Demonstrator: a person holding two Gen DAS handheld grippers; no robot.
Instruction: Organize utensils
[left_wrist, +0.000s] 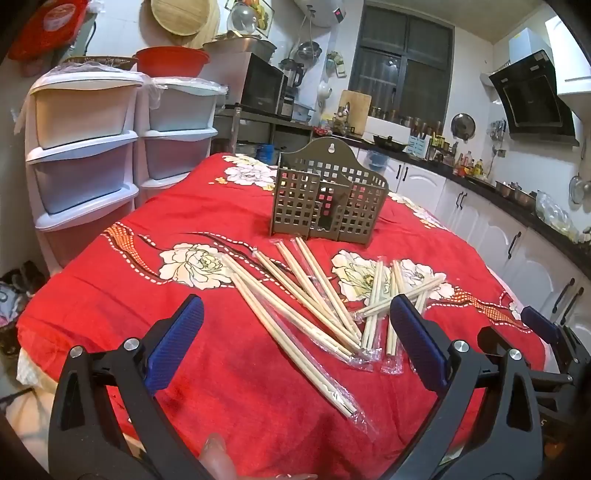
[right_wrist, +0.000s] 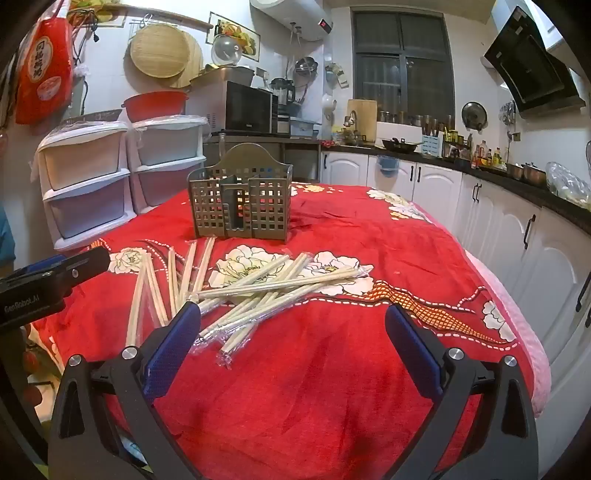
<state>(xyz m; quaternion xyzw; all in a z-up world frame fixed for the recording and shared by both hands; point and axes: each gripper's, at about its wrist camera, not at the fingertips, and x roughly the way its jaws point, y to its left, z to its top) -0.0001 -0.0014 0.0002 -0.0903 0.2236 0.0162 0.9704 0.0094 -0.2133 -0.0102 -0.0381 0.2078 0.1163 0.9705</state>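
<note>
Several pairs of pale wooden chopsticks in clear wrappers (left_wrist: 314, 306) lie scattered on the red flowered cloth; they also show in the right wrist view (right_wrist: 258, 291). A grey-brown perforated utensil holder (left_wrist: 327, 199) stands upright behind them, empty as far as I can see, and shows in the right wrist view (right_wrist: 242, 201). My left gripper (left_wrist: 295, 325) is open and empty, hovering over the near ends of the chopsticks. My right gripper (right_wrist: 291, 328) is open and empty, just right of the pile. The right gripper also shows at the left view's right edge (left_wrist: 546, 332).
The red cloth (right_wrist: 369, 369) covers a table with its right edge near white cabinets (right_wrist: 498, 229). Stacked plastic drawers (left_wrist: 85, 147) stand at the left. A cluttered kitchen counter (right_wrist: 406, 147) runs along the back.
</note>
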